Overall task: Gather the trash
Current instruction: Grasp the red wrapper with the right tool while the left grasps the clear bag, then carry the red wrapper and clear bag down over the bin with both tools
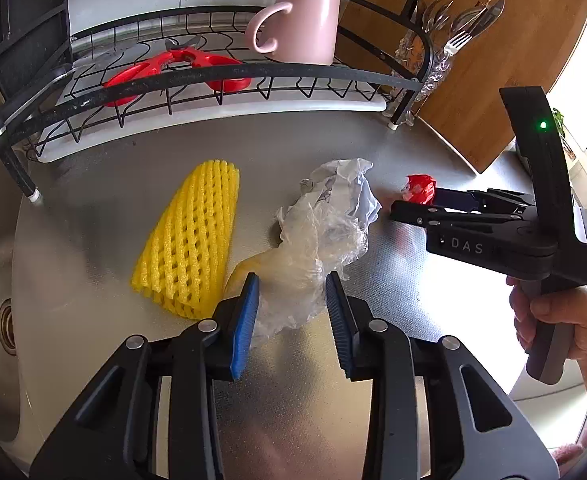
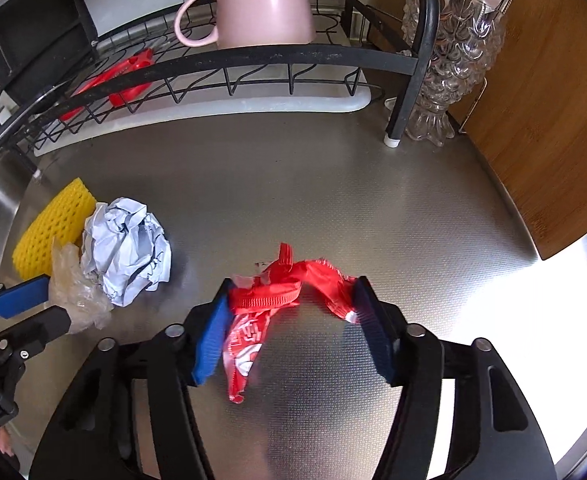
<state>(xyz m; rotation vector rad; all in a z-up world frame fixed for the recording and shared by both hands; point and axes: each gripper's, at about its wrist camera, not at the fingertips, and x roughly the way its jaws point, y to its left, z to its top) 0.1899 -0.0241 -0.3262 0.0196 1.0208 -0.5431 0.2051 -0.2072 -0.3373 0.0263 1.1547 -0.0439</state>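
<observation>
Trash items lie on the steel table [image 2: 333, 184], mid-surface, in front of the dish rack [image 1: 221, 76] along the back edge. Red wrapper [image 2: 281, 300]: thin foil/plastic, v. light, limp, likely slippery; best taken at the bunched crimped middle, not the loose tail. Clear plastic film [image 1: 309, 264]: soft, near weightless, crushes flat; any gathered fold will do. Crumpled paper ball [image 2: 127, 248] sits touching the film; yellow foam net [image 1: 193, 240] just beside, toward the sink-side edge; both light, springy. Right hand-held gripper [image 2: 293, 320]: jaws roughly half open, straddling the red wrapper, both pads touching its ends; looks like contact, firm clamp not confirmed. Left hand-held gripper [image 1: 293, 312]: jaws narrower, film between the pads, left pad against it, right pad appears just clear; no grip yet, in my judgement. Risk: film may drag the paper ball along on lift.
</observation>
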